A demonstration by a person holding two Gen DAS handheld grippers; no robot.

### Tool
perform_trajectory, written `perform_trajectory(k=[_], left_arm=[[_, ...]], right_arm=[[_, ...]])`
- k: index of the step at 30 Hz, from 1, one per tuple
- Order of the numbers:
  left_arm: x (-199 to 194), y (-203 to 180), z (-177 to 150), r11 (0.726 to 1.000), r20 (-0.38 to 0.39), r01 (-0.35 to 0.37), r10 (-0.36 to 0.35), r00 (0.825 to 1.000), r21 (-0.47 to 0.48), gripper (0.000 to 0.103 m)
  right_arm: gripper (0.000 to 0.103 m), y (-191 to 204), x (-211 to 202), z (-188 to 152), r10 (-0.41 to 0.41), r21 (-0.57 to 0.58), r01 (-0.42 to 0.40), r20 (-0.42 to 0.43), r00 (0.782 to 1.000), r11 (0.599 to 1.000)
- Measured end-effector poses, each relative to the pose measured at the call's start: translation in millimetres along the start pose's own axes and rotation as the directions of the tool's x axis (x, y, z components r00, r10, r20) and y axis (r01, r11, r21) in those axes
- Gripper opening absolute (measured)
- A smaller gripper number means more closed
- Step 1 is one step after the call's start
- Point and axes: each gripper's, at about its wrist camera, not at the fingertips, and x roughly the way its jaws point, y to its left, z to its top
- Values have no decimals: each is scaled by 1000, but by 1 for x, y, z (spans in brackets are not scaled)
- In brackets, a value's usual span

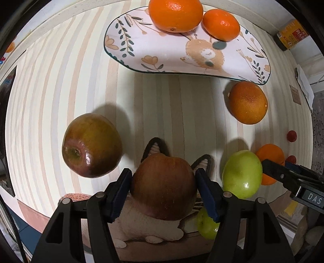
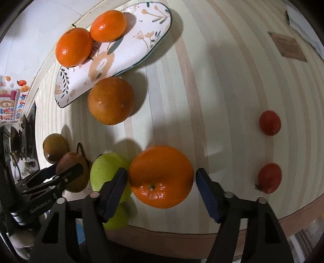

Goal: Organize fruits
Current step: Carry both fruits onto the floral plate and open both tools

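Observation:
My left gripper (image 1: 163, 187) is shut on a red-brown apple (image 1: 163, 186), held over a cat-shaped plate (image 1: 156, 146) at the table's near edge. A second red apple (image 1: 92, 144) lies to its left; a green apple (image 1: 242, 174) lies to its right, another green apple (image 1: 206, 224) below. My right gripper (image 2: 162, 182) is open around an orange (image 2: 161, 176) on the table; the left pad touches it, the right pad stands just off. A floral oval plate (image 1: 162, 50) at the back holds two oranges (image 1: 175, 14). A darker orange (image 1: 247, 102) sits beside it.
Two small red tomatoes (image 2: 270, 122) (image 2: 270, 178) lie to the right of my right gripper. A yellow-labelled jar (image 1: 291, 34) stands at the far right corner. The striped table's near edge (image 2: 182, 230) runs just under both grippers.

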Motion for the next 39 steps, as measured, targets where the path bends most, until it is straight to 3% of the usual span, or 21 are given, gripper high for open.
perform_trajectory(k=[4,9,14,17,26,33,39], left_arm=[[-13,2,-4,1000,22,22,-22,1000,2,62],[-54,7,8,996,88,88,-86,992,-13,62],[-101,21,47,988,169,149,-138,976,-51,62],[-106,30,74,990,193,122,-107,975,-66,62],[-67,63,137,987,127,45,-26,992,-151,63],[-37,66,157,988,56,24,-15,998,-154,63],[-25,63,158,991,33,-2,6,999,-135,63]], right_arm=[[66,2,-6,-3,-28,-13,28,16,999,1000],[66,1,-44,5,39,32,-43,96,995,999],[66,9,-83,39,102,39,-111,180,978,993],[66,18,-91,70,103,39,-115,218,971,993],[66,36,-49,142,25,3,-26,161,987,1000],[66,33,-17,154,-4,-5,4,101,995,1000],[68,27,-10,157,21,6,-21,98,995,1000]])
